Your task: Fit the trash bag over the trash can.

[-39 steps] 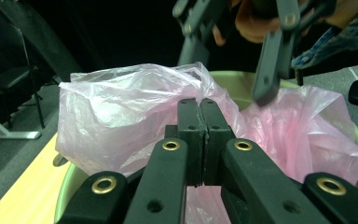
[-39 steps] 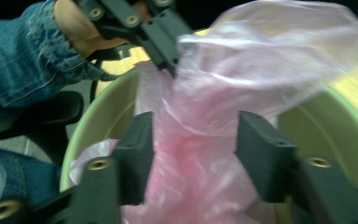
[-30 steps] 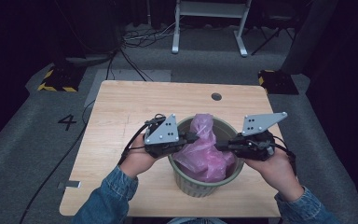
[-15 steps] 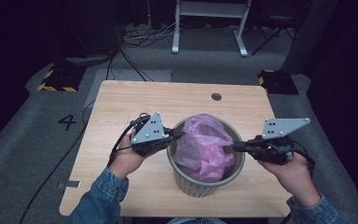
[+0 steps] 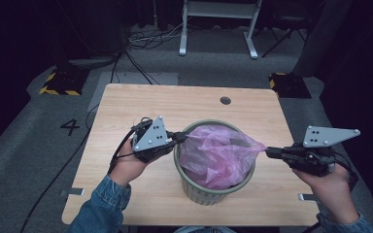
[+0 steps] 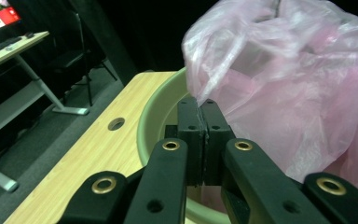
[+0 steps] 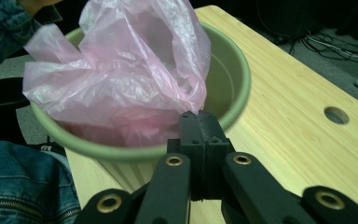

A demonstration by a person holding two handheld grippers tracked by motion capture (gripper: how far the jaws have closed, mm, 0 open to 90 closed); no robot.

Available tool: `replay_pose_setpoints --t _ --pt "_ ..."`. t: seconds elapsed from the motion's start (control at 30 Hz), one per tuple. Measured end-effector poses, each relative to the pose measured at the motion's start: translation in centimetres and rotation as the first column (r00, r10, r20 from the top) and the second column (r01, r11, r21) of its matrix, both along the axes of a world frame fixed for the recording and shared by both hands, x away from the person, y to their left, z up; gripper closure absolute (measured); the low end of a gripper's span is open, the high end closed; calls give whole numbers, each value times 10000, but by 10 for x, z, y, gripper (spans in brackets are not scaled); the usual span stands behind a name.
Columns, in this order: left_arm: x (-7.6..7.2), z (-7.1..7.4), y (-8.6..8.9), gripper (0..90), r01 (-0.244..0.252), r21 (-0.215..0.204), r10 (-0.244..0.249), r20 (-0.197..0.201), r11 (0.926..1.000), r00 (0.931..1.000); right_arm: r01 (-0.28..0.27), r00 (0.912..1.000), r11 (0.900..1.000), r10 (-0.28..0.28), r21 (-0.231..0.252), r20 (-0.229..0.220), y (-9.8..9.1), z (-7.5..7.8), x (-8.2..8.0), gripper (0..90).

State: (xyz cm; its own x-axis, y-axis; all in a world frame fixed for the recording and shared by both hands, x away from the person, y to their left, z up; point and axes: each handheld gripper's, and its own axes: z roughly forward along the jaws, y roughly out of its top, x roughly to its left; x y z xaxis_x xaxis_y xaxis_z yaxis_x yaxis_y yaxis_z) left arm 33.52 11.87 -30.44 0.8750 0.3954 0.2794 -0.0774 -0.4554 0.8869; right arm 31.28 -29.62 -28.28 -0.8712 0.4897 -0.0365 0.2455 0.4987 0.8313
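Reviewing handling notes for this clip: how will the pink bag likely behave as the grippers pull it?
The pink bag looks thin and floppy: it crumples and stretches to a point at the right gripper. Probably very light and tearable. The green bin might shift if the left gripper pulls hard.

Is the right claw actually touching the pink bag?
Touching. In the right gripper view, the right claw is shut on the pink bag's edge, plastic pinched between its jaws.

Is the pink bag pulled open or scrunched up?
Pulled open: the pink bag stretches between left gripper and right gripper.
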Motion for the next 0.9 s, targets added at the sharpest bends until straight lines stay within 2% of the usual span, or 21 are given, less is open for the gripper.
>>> replay_pose_setpoints --t 0.17,0.33,0.43,0.57,0.77,0.8,0.83,0.9 --pt "4 1 0 890 -474 186 471 168 9987 9987 252 9994 9995 -256 -172 -213 -11 -6 -1 900" --pt "6 0 -1 890 -743 432 728 357 9963 9967 525 9981 9983 -532 -242 -309 -21 -10 -2 900" --pt "6 -2 5 891 -897 352 885 342 9953 9955 654 9972 9975 -663 -254 -355 -28 -13 -3 900" --pt "2 -4 17 891 -1088 -15 1087 292 9941 9936 793 9956 9967 -799 -144 -493 -37 -20 -6 900" --pt "-3 -11 31 888 -1219 -267 1226 266 9922 9921 591 9958 9982 -588 28 -707 -38 -28 -10 900" --pt "-3 -11 32 884 -1187 -285 1195 276 9925 9924 466 9967 9989 -459 91 -669 -38 -27 -10 840" --pt "-3 -11 32 875 -1193 -297 1201 284 9924 9924 539 9978 9983 -530 228 -402 -37 -25 -10 735" --pt "-3 -10 31 839 -1234 -300 1244 366 9919 9916 615 9980 9971 -608 457 -151 -38 -19 -9 645"
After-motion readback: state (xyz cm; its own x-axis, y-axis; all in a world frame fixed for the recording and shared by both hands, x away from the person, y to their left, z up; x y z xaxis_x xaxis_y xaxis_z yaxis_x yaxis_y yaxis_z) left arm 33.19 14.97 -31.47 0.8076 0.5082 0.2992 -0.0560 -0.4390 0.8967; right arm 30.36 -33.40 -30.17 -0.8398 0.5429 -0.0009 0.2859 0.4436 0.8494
